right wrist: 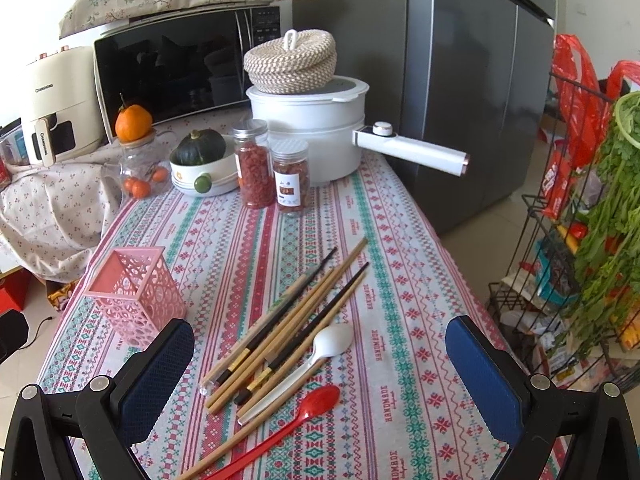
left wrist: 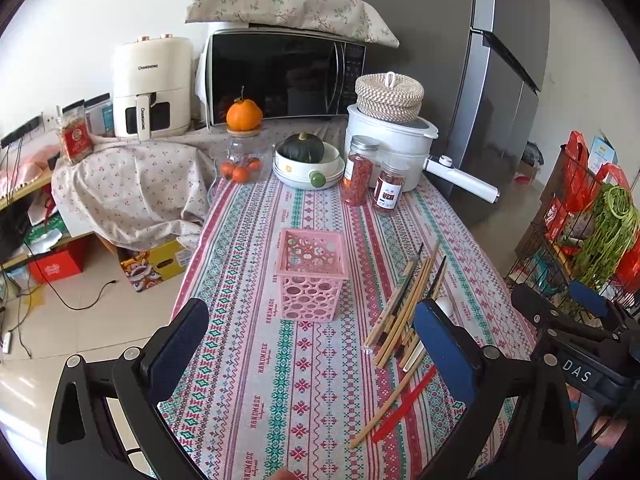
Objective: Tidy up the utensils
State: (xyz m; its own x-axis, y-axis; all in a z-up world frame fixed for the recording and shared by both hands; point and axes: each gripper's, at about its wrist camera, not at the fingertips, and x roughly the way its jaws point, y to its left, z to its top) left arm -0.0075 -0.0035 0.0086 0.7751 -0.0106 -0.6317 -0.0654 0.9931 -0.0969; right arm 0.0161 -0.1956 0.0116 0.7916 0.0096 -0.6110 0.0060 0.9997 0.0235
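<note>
pink basket (right wrist: 134, 294) on the patterned tablecloth (right wrist: 400, 280), utensils loose beside it

the left gripper (left wrist: 310, 344) hangs wide open over the cloth just in front of the basket, nothing between its pads. right of the basket lies a heap of chopsticks (right wrist: 288, 320), with a white spoon (right wrist: 320, 350) and a red spoon (right wrist: 296, 412) on the heap's near side. the right gripper (right wrist: 320, 364) hovers spread open above that heap, empty too. behind the basket stand two jars (right wrist: 272, 168) and a white pot (right wrist: 316, 136).
</note>
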